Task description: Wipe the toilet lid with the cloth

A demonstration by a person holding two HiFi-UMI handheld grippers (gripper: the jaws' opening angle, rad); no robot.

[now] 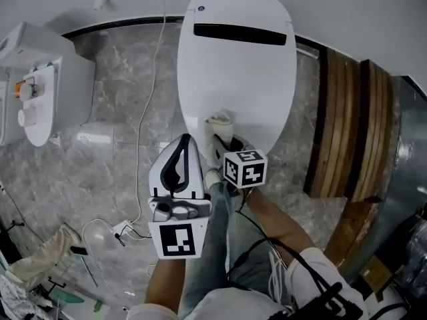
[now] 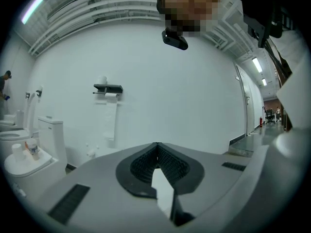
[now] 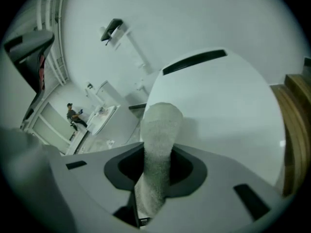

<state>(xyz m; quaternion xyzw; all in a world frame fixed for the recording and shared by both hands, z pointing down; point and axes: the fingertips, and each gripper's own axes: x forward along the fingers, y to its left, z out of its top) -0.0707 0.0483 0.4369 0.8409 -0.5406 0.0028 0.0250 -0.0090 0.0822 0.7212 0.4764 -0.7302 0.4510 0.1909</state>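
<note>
Angling downward, right gripper jaws clamp cloth over toilet lid; left gripper level, jaws closed

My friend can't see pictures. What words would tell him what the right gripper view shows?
The right gripper is shut on a rolled, pale cloth that sticks out toward the front edge of a closed white toilet lid. Behind are a white wall with a paper holder and, far off, a person.

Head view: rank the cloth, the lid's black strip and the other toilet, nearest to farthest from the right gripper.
1. cloth, held by the right gripper.
2. black strip, far end of the toilet lid.
3. other toilet, far left.
</note>
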